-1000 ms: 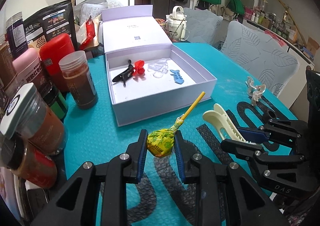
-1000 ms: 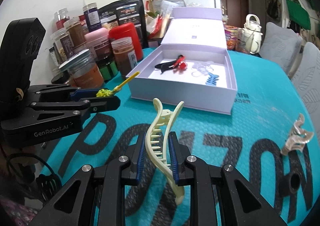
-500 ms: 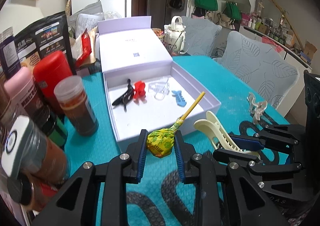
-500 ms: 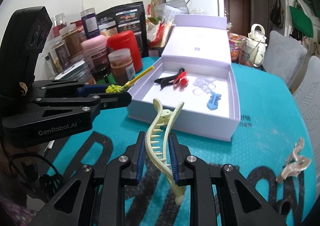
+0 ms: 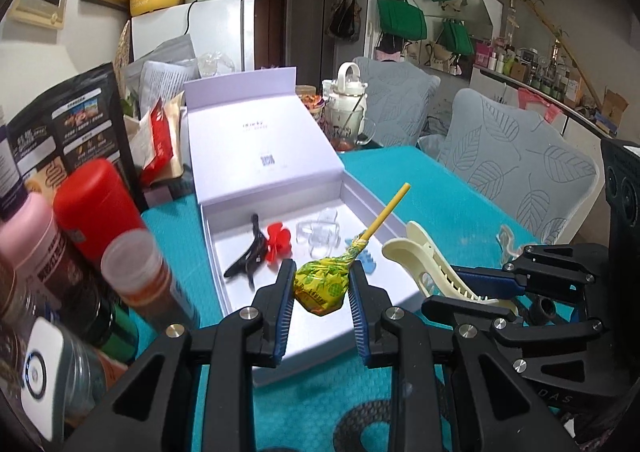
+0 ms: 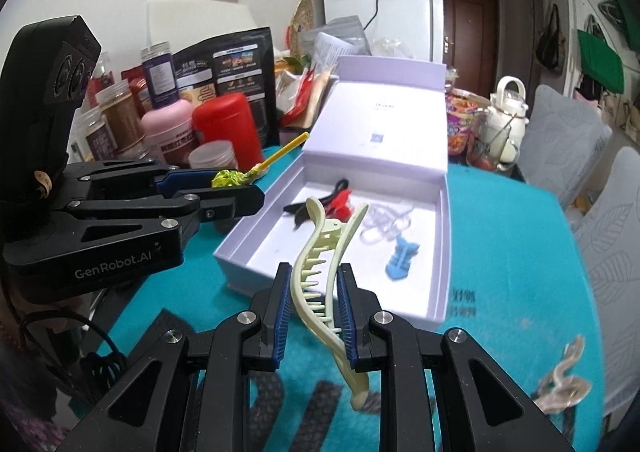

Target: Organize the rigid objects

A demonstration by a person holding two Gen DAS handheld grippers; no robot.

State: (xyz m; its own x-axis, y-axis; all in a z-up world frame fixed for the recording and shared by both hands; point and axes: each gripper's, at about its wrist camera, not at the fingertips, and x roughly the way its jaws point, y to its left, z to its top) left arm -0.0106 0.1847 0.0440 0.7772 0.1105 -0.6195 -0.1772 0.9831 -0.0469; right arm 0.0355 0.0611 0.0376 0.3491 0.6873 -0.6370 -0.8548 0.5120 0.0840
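My left gripper (image 5: 319, 306) is clenched on a lollipop (image 5: 320, 287) in a yellow-green wrapper, its stick slanting toward one o'clock over the open lavender box (image 5: 240, 292). My right gripper (image 6: 313, 310) is clamped on a cream hair claw (image 6: 320, 264), which stands nearly upright at twelve o'clock before the box's near wall. Inside the box lie a black clip (image 5: 248, 258), a red clip (image 5: 278, 242), a clear clip (image 5: 318, 234) and a blue fishbone clip (image 6: 401, 256). By my reckoning the sorting is well past halfway: both carried pieces need dropping in, and a translucent claw (image 6: 562, 384) waits on the teal table (image 6: 512, 252) at four o'clock.
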